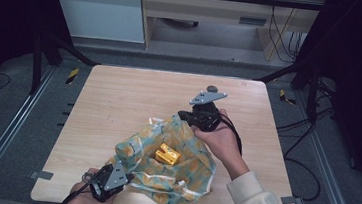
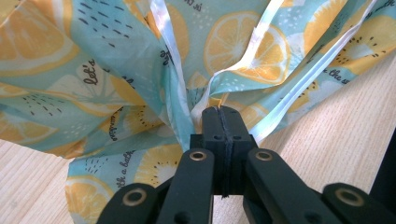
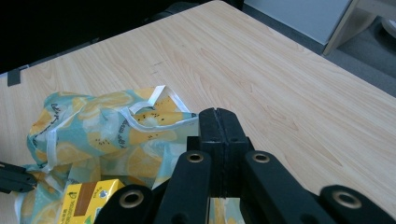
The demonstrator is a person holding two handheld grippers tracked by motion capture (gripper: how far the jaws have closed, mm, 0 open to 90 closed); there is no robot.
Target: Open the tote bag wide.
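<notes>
Now bag (image 1: 172,169) between both tongs

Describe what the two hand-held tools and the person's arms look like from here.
Both are black two-jaw tools, each topped by a grey three-cornered plate. The left tool trails a black cable toward the table's near edge; the right tool has a black cable looping past the wrist and a round dark knob on its plate. Up close, each tool's linkage arms carry brass-ringed pivot holes. The right forearm wears a cream sleeve.
</notes>
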